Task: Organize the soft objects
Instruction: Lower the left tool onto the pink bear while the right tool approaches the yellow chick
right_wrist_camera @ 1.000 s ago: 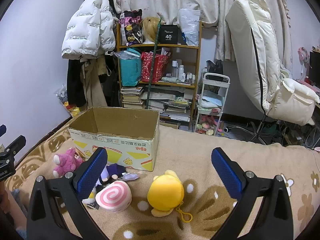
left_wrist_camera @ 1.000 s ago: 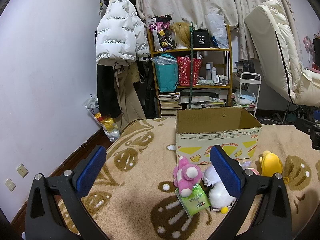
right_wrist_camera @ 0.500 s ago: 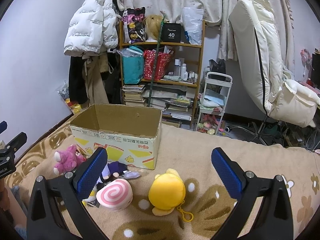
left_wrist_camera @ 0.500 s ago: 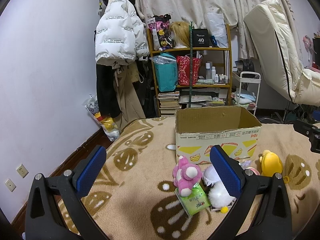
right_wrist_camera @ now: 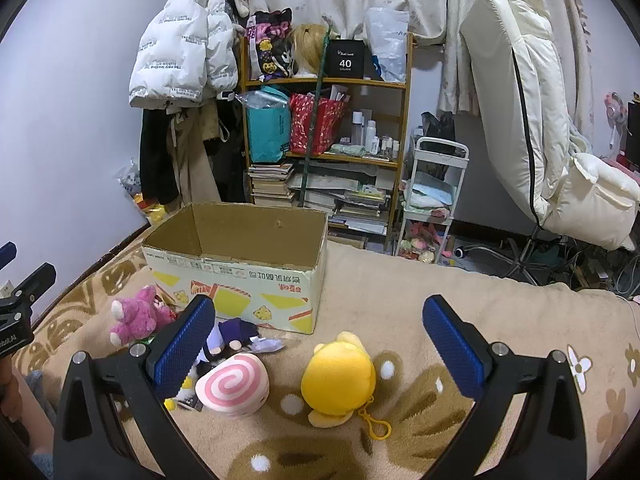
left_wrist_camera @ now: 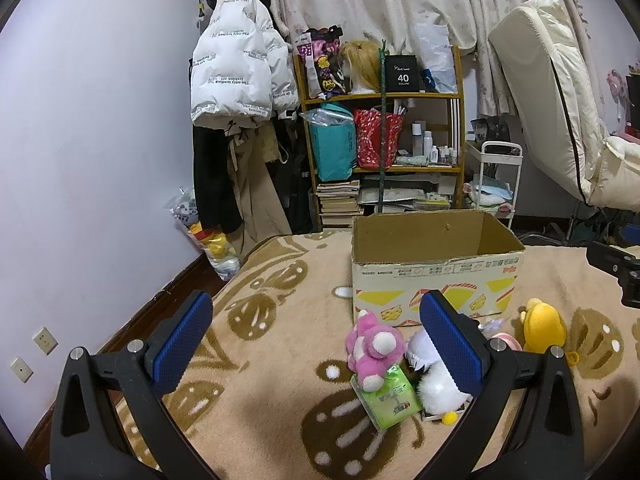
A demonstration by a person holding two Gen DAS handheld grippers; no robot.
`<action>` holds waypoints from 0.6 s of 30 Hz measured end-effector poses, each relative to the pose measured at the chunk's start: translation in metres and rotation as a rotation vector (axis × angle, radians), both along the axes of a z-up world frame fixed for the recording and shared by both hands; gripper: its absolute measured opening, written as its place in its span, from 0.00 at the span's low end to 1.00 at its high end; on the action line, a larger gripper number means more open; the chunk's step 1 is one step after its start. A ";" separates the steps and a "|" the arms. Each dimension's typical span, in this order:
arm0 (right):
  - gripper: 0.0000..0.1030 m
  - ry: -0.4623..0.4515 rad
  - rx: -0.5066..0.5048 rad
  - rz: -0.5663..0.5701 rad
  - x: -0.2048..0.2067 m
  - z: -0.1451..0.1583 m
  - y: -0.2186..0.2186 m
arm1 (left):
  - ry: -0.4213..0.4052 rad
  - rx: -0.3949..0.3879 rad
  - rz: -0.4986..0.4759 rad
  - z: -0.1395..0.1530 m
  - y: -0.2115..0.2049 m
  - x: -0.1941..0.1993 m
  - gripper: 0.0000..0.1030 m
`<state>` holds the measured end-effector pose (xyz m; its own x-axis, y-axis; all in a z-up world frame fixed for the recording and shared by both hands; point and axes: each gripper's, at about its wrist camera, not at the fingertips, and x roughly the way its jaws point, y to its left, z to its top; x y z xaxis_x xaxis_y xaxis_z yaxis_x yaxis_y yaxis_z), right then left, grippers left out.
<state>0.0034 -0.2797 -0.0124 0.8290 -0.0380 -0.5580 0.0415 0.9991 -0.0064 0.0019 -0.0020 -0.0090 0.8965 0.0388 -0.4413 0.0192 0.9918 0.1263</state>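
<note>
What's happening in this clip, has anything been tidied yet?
A person holds two grippers over a patterned blanket. The left gripper and right gripper are both open and hold nothing. The cardboard box stands open; no toy shows inside it, though its floor is hidden. In front of it lie a pink plush, a yellow plush, a pink swirl toy, a green packet and a white plush.
</note>
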 end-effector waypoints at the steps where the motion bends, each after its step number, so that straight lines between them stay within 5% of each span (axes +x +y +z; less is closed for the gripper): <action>1: 1.00 0.005 0.001 0.002 0.001 -0.001 0.001 | 0.007 0.004 0.005 -0.001 0.000 0.001 0.99; 8: 1.00 0.046 -0.008 -0.005 0.014 -0.005 -0.002 | 0.054 0.010 0.045 -0.004 -0.001 0.017 0.99; 18: 1.00 0.129 0.029 -0.015 0.048 -0.018 -0.014 | 0.154 -0.077 0.045 -0.013 0.003 0.055 0.99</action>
